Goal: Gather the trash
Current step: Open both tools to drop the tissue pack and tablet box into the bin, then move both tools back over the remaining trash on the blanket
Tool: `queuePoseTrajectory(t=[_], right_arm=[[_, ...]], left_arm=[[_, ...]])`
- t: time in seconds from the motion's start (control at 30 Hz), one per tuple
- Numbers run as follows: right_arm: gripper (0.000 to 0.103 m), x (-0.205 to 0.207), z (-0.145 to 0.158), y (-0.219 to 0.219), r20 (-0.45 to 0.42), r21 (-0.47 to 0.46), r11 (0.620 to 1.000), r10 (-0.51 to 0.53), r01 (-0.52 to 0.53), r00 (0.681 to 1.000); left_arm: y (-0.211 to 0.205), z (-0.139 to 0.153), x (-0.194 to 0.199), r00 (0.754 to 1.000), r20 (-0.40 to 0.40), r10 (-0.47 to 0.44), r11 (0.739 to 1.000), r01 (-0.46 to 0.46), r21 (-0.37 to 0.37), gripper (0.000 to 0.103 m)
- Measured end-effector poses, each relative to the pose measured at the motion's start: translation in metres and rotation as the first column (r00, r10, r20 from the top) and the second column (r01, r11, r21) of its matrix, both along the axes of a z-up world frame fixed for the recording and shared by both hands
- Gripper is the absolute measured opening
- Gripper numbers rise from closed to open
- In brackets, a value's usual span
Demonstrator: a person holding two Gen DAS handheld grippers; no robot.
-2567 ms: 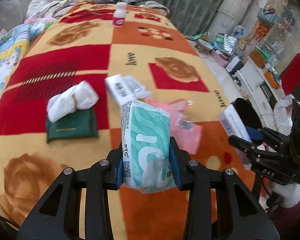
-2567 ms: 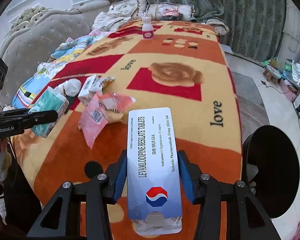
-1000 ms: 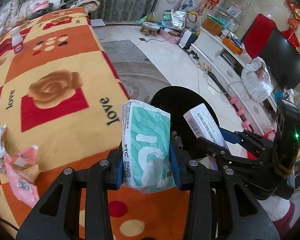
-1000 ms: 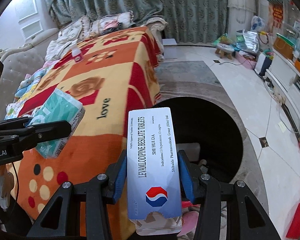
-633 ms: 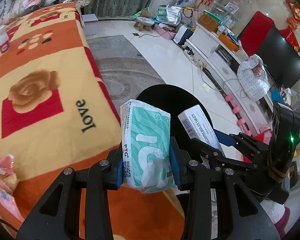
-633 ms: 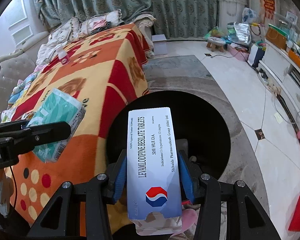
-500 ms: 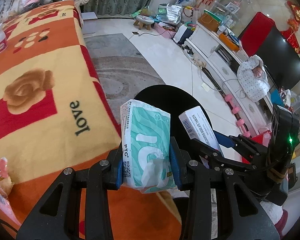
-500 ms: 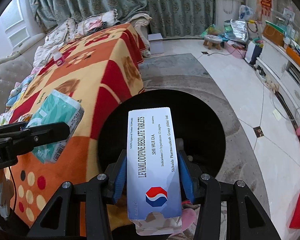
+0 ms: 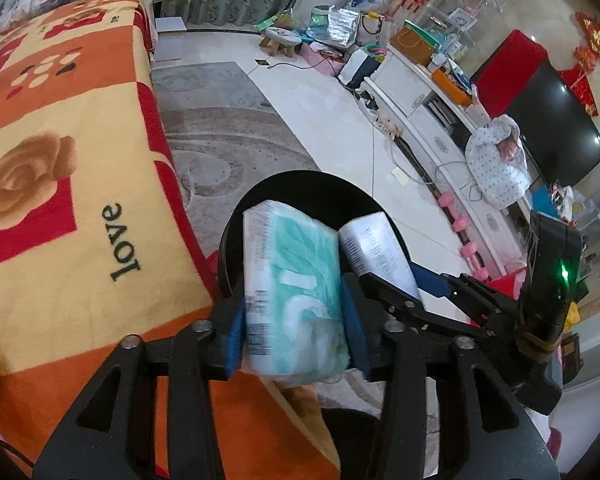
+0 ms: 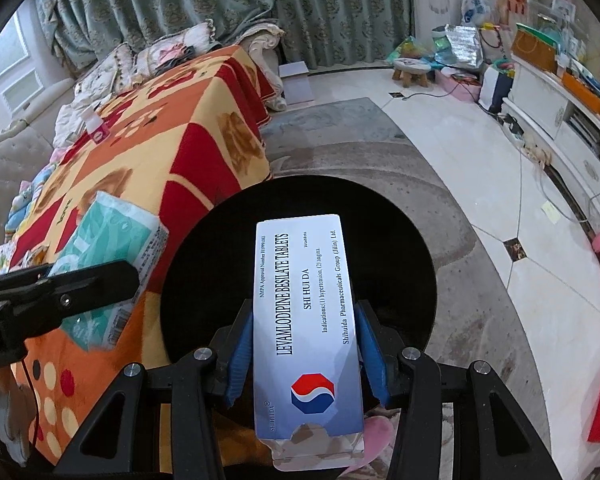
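My left gripper is shut on a teal and white tissue pack, blurred by motion, held at the near rim of the round black bin. My right gripper is shut on a white and blue tablet box and holds it over the bin's black opening. The tablet box and right gripper show right of the tissue pack in the left wrist view. The tissue pack and left gripper show at the left in the right wrist view, by the bin's left rim.
The bed with its orange, red and yellow blanket lies left of the bin. A small bottle stands far up the bed. A grey rug and tiled floor surround the bin. A white TV cabinet lines the right wall.
Both grippers swung from over the bed to the bin beside it, carrying their items. The right gripper's box now hangs over the opening; the left gripper's pack has reached the rim.
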State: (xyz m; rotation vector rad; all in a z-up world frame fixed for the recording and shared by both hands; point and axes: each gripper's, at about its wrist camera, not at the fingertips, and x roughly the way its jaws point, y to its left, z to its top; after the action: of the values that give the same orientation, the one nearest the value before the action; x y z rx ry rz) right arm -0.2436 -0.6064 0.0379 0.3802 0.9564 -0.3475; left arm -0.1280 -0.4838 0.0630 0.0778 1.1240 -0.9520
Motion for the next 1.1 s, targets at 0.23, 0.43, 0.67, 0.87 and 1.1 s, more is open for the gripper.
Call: queuePoseTrajectory(t=[0.23,0.43,0.67,0.87,1.1], right_arm=[[0.065,-0.002,0.0,-0.004,0.0,0.019,0.999,-0.035,0.035,0.999],[0.065,-0.004,-0.001,0.006,-0.009,0.025,0.999,-0.019,0.02,1.0],[0.065,0.0,0.008,0.02,0.002,0.018,1.0,0.006,-0.006,1.0],[0.065,0.007,0.021,0.042,0.018,0.002,0.999,0.037,-0.037,0.999],[0.066,0.02,0.031,0.078,0.034,0.002,0.994,0.11,-0.11,0.993]], left_arm=[[0.006,0.006,-0.001,1.0,-0.009,0.011,1.0,-0.012,-0.018,0.057],[0.015,0.013,-0.008,1.0,0.019,0.022,1.0,-0.022,-0.002,0.057],[0.031,0.022,-0.014,0.996,0.083,0.044,0.999,-0.046,0.023,0.057],[0.061,0.029,-0.015,0.99,0.116,0.081,0.996,-0.086,0.035,0.057],[0.114,0.04,-0.009,0.98,0.145,0.137,0.988,-0.145,0.051,0.057]])
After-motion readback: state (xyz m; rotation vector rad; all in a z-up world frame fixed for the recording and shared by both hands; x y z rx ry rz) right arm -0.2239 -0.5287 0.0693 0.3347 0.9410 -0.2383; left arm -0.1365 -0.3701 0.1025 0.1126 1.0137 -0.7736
